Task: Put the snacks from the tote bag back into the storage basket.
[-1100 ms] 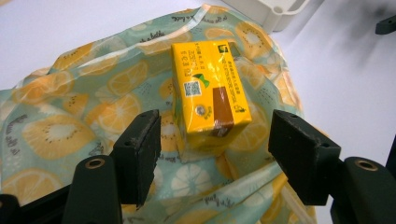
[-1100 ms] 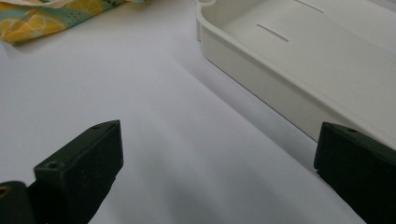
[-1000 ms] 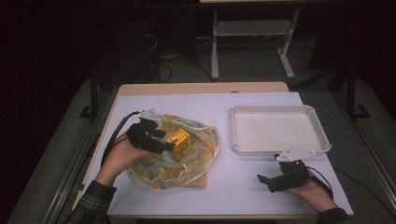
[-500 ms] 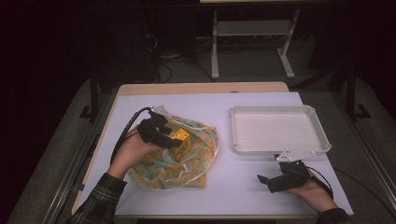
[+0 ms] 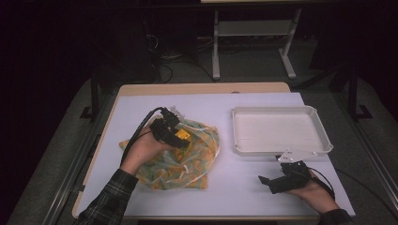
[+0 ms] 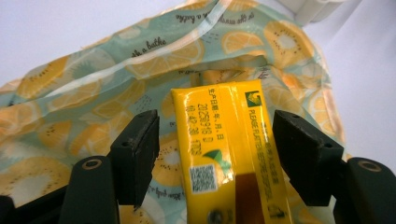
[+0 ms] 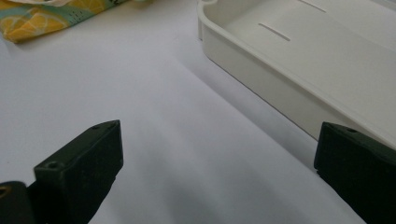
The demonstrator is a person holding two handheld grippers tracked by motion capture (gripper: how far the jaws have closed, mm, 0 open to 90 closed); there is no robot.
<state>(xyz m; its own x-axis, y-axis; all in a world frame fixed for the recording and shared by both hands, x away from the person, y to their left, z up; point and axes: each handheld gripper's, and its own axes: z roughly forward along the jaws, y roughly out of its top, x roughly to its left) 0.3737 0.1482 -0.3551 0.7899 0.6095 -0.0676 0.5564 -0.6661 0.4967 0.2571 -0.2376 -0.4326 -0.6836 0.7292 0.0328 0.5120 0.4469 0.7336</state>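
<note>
1. Dark surroundings frame a pale lavender-white table top (image 5: 225, 187) with a wooden rim; it carries every item inspected and has bare surface between the bag and the tray.

2. Patterned drawstring bag of thin fabric, teal with yellow citrus slices (image 5: 187, 161) (image 6: 70, 107), lies flat and crumpled at the person's left of the table. Its mouth faces the left gripper's camera, as the left gripper view shows. Judgement: the cloth is slack and will drag with anything pulled from it.

3. White rectangular plastic tray (image 5: 281, 150) (image 7: 299, 88) stands to the right, well apart from the bag. It looks the likely destination.

4. Right gripper (image 5: 268, 183) (image 7: 215, 172) rests low on the table just before the tray's near edge, jaws spread with nothing between them. Judgement: it is free to pin the bag's fabric if the cloth lifts.

5. Left gripper (image 5: 180, 140) (image 6: 215, 149) is over the bag's mouth. Its jaws stand spread either side of the packet, a gap visible on each side; the pads do not press on it.

6. Yellow glossy foil packet with printed text and a small code square (image 6: 229, 154) (image 5: 182, 137) lies on the bag at its mouth, lengthwise between the jaws.

7. Recommended handling, as judgement:
   - Centre the packet between the pads before closing.
   - Close across its narrow width, clear of the fabric and drawstring.
   - Grip firmly; the foil looks slippery.
   - Lift straight away from the mouth, and check that no cloth follows.
</note>
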